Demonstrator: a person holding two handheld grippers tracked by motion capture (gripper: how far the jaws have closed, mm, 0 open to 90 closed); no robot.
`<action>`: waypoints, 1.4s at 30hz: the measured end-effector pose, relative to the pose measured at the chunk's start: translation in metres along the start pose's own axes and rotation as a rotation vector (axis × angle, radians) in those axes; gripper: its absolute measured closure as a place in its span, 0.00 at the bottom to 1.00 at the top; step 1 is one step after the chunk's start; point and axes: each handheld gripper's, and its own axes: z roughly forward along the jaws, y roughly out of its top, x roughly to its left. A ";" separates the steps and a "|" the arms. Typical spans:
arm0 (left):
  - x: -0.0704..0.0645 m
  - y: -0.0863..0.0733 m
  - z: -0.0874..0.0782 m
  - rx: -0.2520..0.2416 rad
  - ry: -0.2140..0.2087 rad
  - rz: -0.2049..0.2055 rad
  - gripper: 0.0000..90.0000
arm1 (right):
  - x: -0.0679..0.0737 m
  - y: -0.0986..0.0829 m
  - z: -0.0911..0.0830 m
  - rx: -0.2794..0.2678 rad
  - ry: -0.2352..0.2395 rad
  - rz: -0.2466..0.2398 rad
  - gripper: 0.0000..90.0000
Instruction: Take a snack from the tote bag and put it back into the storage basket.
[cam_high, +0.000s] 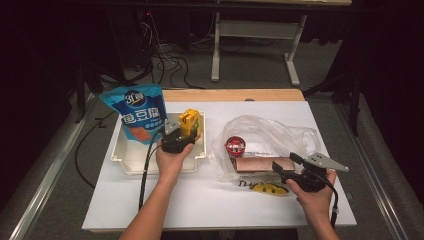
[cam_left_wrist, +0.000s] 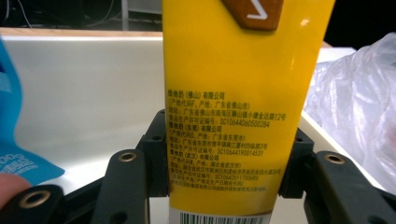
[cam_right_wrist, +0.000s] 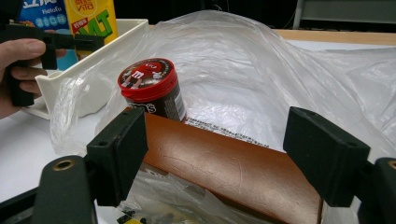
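We have the yellow carton (cam_high: 190, 124) clamped upright between the jaws of the left gripper (cam_high: 176, 140), low on its body near the barcode, and it sits over the white bin (cam_high: 131, 159) at about 3 o'clock inside it, with the blue pouch (cam_high: 136, 111) leaning at the bin's 10 o'clock. We judge the step to be setting the carton down in the bin. To do it well we should keep it vertical, lower until its base meets the floor of the bin, and only then let the jaws part, drawing back toward 6 o'clock so we don't tip it or nudge the pouch.

Our right gripper (cam_high: 284, 171) stands wide open with nothing held, its jaws straddling the brown box (cam_right_wrist: 233, 170) inside the clear bag (cam_high: 270, 131). The red-lidded jar (cam_right_wrist: 152, 86) stands just behind the box at 12 o'clock. We should hold that hand steady until the carton is placed.
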 end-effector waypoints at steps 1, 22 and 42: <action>-0.001 0.000 0.002 0.006 0.000 0.001 0.56 | 0.000 0.000 0.000 0.001 0.002 0.002 0.25; -0.008 0.000 0.006 0.182 0.031 0.111 0.55 | -0.006 -0.005 -0.004 -0.004 -0.009 0.019 0.27; -0.008 -0.018 -0.015 0.253 0.006 0.094 0.50 | -0.011 -0.008 -0.004 -0.003 -0.030 0.024 0.28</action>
